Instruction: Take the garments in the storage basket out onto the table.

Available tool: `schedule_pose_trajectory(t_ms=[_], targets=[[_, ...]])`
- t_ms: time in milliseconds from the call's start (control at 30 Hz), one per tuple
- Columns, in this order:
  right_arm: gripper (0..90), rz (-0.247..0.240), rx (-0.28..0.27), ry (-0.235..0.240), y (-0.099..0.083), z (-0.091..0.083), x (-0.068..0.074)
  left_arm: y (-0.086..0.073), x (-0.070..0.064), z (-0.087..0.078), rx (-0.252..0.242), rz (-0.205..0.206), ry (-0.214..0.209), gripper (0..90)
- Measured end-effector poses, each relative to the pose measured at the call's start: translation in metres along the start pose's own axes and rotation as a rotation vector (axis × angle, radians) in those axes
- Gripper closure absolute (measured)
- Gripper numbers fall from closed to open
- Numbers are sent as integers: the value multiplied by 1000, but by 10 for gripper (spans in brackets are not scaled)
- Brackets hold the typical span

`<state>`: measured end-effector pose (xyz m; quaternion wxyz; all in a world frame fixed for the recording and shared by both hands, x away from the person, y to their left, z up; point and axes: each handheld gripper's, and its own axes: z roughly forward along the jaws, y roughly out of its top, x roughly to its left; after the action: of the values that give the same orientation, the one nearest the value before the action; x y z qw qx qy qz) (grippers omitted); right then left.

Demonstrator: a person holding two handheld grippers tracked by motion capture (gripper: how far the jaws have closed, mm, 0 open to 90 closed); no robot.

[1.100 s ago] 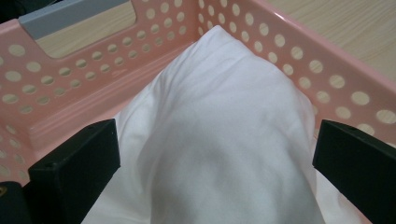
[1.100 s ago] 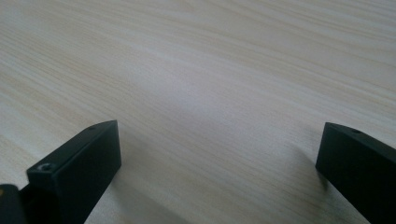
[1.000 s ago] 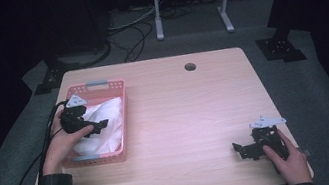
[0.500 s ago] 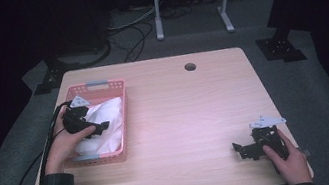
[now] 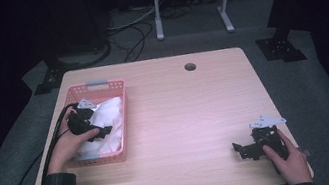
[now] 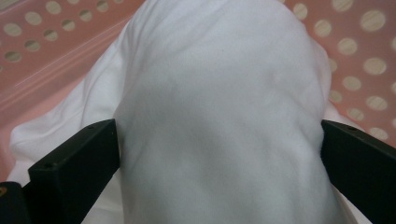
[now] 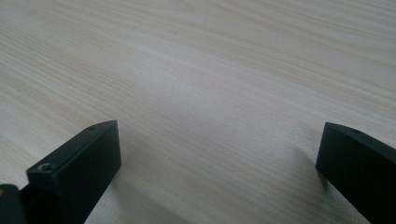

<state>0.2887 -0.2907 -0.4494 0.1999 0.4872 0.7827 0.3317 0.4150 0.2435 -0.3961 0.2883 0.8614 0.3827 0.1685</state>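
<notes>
- Straddling a bulge of white cloth [image 6: 219, 116], left gripper [image 5: 88, 128] had jaws spread wide, cloth between them.
- Cloth lay inside pink basket [image 5: 123, 114].
- Right gripper [image 5: 253, 147] rested well apart from basket, jaws spread, nothing between.

Your white cloth [image 5: 106, 120] lies bunched in the pink perforated basket [image 5: 100, 86] at the tabletop's left side. It is soft and creased, and a rounded fold of it [image 6: 219, 116] humps upward.

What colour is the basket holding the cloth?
Pink basket, with blue-grey handles; high view shows it best.
</notes>
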Motion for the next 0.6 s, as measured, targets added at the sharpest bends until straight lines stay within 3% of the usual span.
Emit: schedule_pose_trajectory(t_ms=[267, 600], targets=[[0, 0, 0, 0, 0, 0, 0, -1, 0, 4, 39, 0, 2, 0], [0, 0, 0, 0, 0, 0, 0, -3, 1, 11, 90, -28, -2, 0]])
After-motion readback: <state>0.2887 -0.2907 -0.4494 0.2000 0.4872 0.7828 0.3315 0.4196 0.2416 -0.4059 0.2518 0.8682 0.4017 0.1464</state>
